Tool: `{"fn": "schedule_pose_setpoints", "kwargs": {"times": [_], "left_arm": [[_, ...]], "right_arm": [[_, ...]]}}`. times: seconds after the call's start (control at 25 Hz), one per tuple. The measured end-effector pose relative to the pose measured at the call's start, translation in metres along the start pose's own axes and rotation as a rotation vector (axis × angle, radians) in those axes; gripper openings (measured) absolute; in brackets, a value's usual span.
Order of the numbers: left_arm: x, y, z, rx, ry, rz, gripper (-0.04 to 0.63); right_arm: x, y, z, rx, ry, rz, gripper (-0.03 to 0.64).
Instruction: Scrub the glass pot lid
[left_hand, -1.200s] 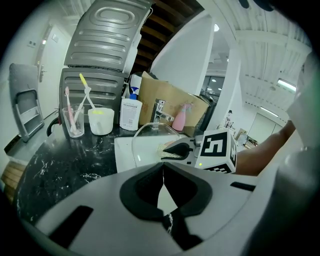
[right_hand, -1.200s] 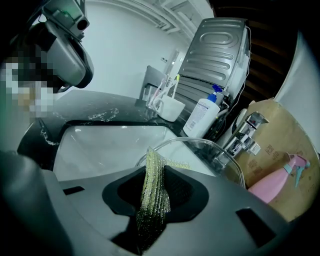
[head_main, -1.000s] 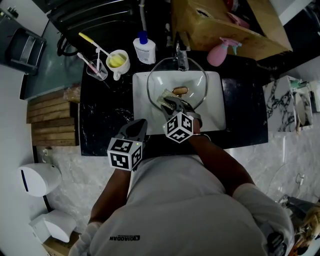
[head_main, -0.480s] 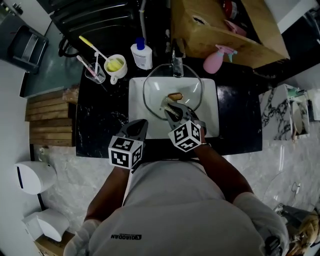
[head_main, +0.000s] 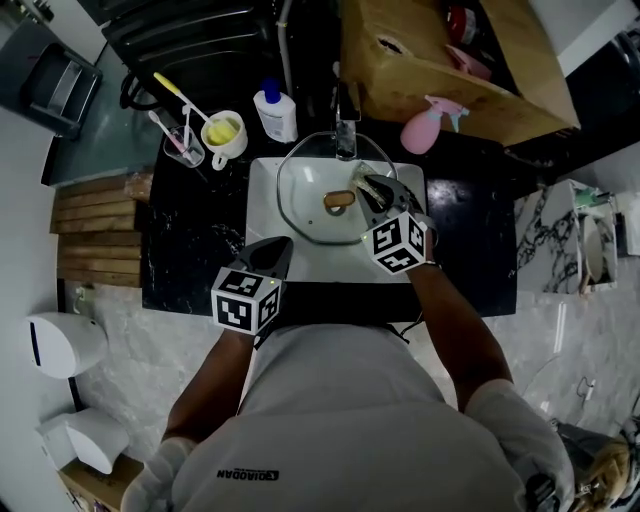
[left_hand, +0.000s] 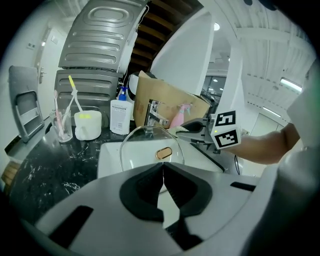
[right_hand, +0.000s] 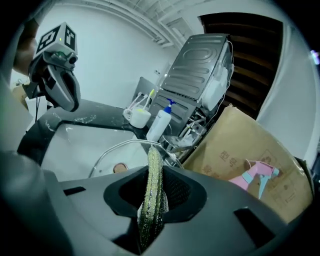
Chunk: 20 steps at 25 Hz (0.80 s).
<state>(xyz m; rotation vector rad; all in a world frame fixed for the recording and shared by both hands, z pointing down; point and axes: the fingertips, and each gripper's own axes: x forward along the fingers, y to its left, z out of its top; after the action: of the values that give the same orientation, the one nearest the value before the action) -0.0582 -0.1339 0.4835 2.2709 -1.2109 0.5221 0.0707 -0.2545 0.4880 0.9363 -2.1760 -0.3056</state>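
A round glass pot lid (head_main: 318, 170) with a tan knob (head_main: 338, 200) lies over the white sink basin (head_main: 262, 225). My right gripper (head_main: 373, 187) is over the lid's right part, shut on a green scouring pad (right_hand: 152, 197) that stands on edge between the jaws. In the right gripper view the lid (right_hand: 125, 150) lies below and left of the pad's tip. My left gripper (head_main: 277, 248) hangs at the sink's near left corner, off the lid, jaws shut with nothing in them (left_hand: 162, 169). The left gripper view shows the lid (left_hand: 145, 142) ahead and the right gripper (left_hand: 197, 127) at its right.
A chrome faucet (head_main: 346, 125) stands behind the sink. On the black marble counter (head_main: 195, 245) are a glass with toothbrushes (head_main: 183, 143), a white cup (head_main: 224, 132) and a white bottle (head_main: 272, 112). A pink spray bottle (head_main: 424, 128) leans by a cardboard box (head_main: 450, 70).
My right gripper has carried the pad from the lid's near-left part across to its right side. The left gripper has stayed at the sink's near corner.
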Motion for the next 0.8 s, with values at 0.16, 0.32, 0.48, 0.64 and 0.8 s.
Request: {"fn": "schedule_pose_setpoints", "kwargs": {"times": [0.16, 0.32, 0.48, 0.64, 0.8], "left_arm": [[-0.003, 0.006, -0.003, -0.017, 0.002, 0.029, 0.015], [-0.003, 0.007, -0.006, -0.034, 0.009, 0.047, 0.015], [-0.005, 0.007, -0.007, -0.035, 0.01, 0.065, 0.015], [-0.008, 0.011, -0.011, -0.049, 0.007, 0.091, 0.015], [-0.012, 0.013, -0.013, -0.068, 0.003, 0.118, 0.015]], "right_arm": [[0.016, -0.024, -0.012, -0.043, 0.028, -0.026, 0.095], [0.036, -0.047, -0.017, -0.079, 0.045, -0.052, 0.095], [0.061, -0.055, -0.022, -0.238, 0.084, -0.048, 0.095], [0.076, -0.045, -0.021, -0.429, 0.078, -0.017, 0.095], [0.087, -0.036, -0.016, -0.496, 0.039, 0.03, 0.095]]}}
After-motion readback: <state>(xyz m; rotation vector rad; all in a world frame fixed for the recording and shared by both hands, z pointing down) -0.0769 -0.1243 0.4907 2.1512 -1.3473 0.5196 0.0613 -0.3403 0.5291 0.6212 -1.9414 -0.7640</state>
